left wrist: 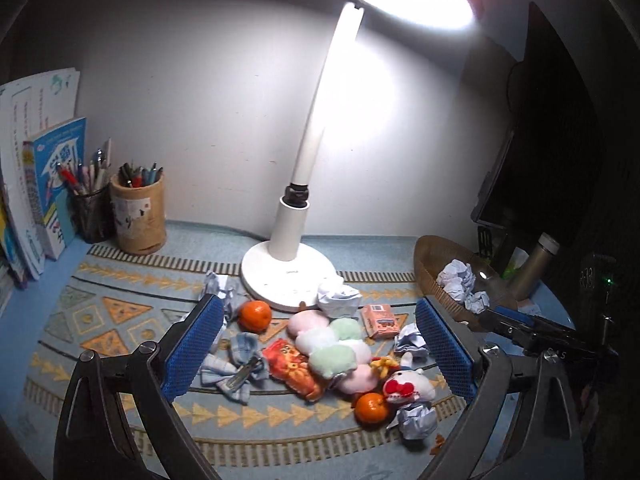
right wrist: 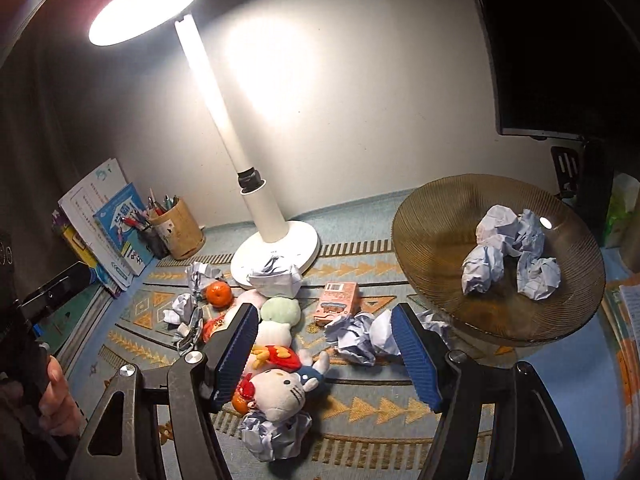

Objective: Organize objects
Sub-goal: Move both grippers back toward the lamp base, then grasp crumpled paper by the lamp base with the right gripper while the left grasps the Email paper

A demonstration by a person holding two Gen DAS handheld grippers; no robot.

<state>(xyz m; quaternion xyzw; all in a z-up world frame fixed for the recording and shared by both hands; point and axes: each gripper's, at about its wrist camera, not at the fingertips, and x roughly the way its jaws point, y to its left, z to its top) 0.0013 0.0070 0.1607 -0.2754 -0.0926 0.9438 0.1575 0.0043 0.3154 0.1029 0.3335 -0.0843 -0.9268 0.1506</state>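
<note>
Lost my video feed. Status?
Left gripper and right gripper open, empty. Three crumpled paper balls in brown ribbed glass bowl. Toys, oranges, paper still scattered.

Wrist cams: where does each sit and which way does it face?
Left wrist: behind the left tool, aimed down at the toy pile and desk lamp; own fingers and right tool show.
Right wrist: behind the right tool, facing the brown bowl; a hand shows.
Shared: lamp, white plush cat, bowl.
</note>
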